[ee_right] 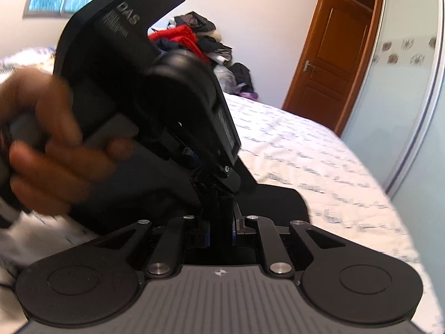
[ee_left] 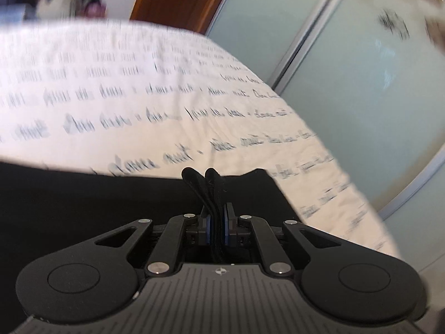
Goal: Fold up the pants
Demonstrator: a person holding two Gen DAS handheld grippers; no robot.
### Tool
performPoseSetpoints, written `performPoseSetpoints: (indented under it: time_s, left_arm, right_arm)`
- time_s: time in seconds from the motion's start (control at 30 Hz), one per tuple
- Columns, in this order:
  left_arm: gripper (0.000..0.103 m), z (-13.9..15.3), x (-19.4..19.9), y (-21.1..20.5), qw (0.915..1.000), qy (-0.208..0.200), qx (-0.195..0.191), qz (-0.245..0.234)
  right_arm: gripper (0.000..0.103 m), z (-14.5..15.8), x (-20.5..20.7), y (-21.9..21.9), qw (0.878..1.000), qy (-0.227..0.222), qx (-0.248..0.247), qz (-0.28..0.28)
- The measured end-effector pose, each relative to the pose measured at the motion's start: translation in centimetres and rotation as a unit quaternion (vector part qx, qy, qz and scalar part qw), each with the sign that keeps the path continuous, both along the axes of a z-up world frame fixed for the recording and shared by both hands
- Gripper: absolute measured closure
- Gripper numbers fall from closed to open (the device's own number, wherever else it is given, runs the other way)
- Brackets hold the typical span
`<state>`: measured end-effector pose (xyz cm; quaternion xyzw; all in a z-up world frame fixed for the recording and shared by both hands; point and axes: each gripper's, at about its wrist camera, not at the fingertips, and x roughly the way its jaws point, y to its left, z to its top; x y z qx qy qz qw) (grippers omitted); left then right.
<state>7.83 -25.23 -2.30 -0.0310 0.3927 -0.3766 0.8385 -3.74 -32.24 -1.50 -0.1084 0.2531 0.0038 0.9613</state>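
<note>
Black pants (ee_left: 83, 203) lie across the bed, spreading left and below my left gripper. My left gripper (ee_left: 218, 217) is shut on a folded edge of the pants, which sticks up between the pads. In the right wrist view my right gripper (ee_right: 222, 222) is shut on black pants fabric (ee_right: 278, 203). The other gripper's body (ee_right: 144, 89), held by a hand (ee_right: 50, 150), sits just ahead of it and hides much of the pants.
The bed has a white cover printed with script (ee_left: 167, 97) (ee_right: 319, 161). Pale sliding wardrobe doors (ee_left: 361, 83) run along the bed's right side. A wooden door (ee_right: 328, 55) and a heap of clothes (ee_right: 194, 44) stand beyond the bed.
</note>
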Motion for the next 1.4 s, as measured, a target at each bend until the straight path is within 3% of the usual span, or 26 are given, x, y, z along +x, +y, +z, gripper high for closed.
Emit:
performPoseSetpoints:
  time_s: [0.1,0.33,1.0,1.4]
  left_arm:
    - [0.091,0.4,-0.5,0.9,0.9989,-0.037,0.03,-0.001]
    - [0.091,0.6,-0.3,4.1,0.997,-0.05,0.057,0.014]
    - [0.09,0.8,0.6,9.1,0.9897,-0.081,0.105,0.055]
    - [0.09,0.9,1.3,11.9,0.9866,-0.089,0.116,0.072]
  right_arm:
    - [0.09,0.1,0.5,0.3,0.999,0.003,0.033,0.014]
    - [0.09,0.3,1.7,0.7,0.992,0.013,0.118,0.04]
    - [0.09,0.2,4.5,3.1,0.974,0.037,0.208,0.086]
    - [0.09,0.6,7.3,5.7,0.967,0.051,0.227,0.107]
